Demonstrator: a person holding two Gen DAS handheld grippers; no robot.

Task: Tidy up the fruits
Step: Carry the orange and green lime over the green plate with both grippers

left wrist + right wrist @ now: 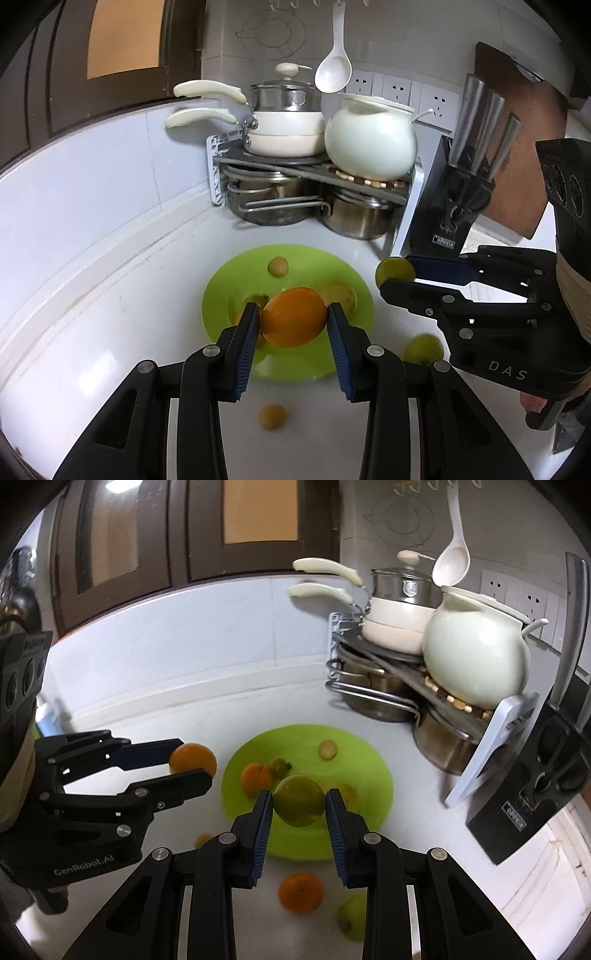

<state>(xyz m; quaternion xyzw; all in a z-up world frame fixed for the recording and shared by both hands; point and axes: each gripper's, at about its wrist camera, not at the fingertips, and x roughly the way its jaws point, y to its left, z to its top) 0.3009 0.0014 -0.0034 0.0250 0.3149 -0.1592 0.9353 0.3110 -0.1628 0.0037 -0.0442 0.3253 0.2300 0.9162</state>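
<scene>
While both grippers are hanging above the green plate [221,280], the left gripper [291,321] is clamping an orange [293,317] and the right gripper [299,801] is pinching a green fruit [299,799], so the carrying step looks to be under way; several fruits are lying on the plate, others are sitting loose on the white counter [110,295], and next each hand is needing to lower over the plate and release gently

Orange [293,316] and green fruit [299,799] held above green plate [221,291].
</scene>
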